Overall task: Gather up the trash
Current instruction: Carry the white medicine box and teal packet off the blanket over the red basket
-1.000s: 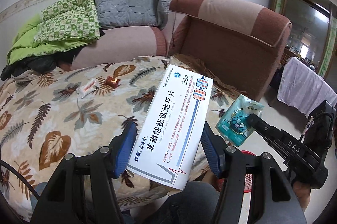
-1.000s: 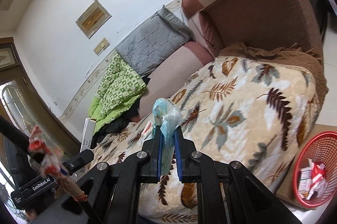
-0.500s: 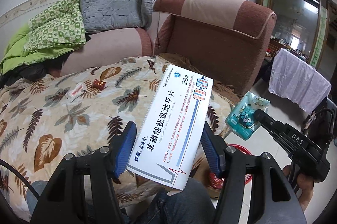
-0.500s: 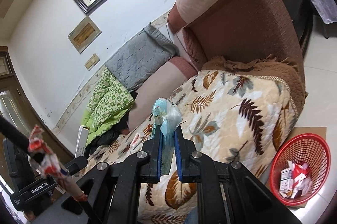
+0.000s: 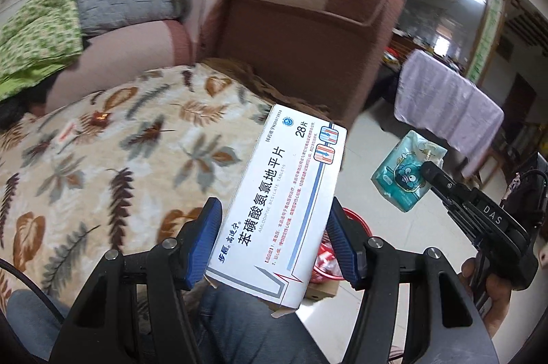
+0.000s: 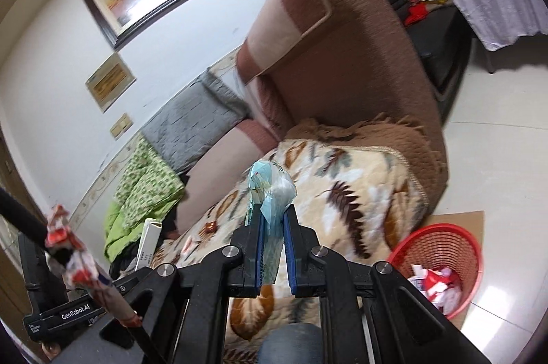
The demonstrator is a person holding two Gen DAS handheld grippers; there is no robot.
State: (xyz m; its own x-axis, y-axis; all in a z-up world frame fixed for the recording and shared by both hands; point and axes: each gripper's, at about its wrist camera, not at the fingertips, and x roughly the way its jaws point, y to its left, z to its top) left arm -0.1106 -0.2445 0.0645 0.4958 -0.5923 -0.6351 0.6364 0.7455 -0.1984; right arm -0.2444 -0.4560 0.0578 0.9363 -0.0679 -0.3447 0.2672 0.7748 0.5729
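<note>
Landmark: red basket (image 6: pixel 441 264), standing on the pale tiled floor (image 6: pixel 507 165) on a sheet of cardboard (image 6: pixel 459 218), just beside the lower corner of the leaf-print blanket (image 5: pixel 102 158). Crumpled red-and-white wrappers lie inside it. In the left wrist view only a part of its rim shows, behind the box and the left fingers.

Open room: bare floor runs beyond the basket toward a table draped in lilac cloth (image 5: pixel 445 103), well apart. The brown armchair (image 6: pixel 342 55) rises behind the basket, its fringed brown throw (image 6: pixel 376 131) meeting the blanket's edge. The blanket's hem hangs just beside the basket rim.

Left gripper (image 5: pixel 274 244): blue-padded fingers (image 5: pixel 205 240) spread wide and clamped on the two long sides of a white medicine box (image 5: pixel 284 203), held tilted, above and to the near side of the basket. A denim-clad knee lies under it.

Right gripper (image 6: pixel 272 251): fingers nearly closed, pinching a teal tissue packet (image 6: pixel 270 189) that stands upright out of them, above the blanket and to the basket's left. In the left wrist view the packet hangs over the floor, apart from the box.

Remaining on the blanket, well apart from the basket: a small brown wrapper (image 5: pixel 99 116) and a small white piece (image 5: pixel 66 132), too blurred to identify.
</note>
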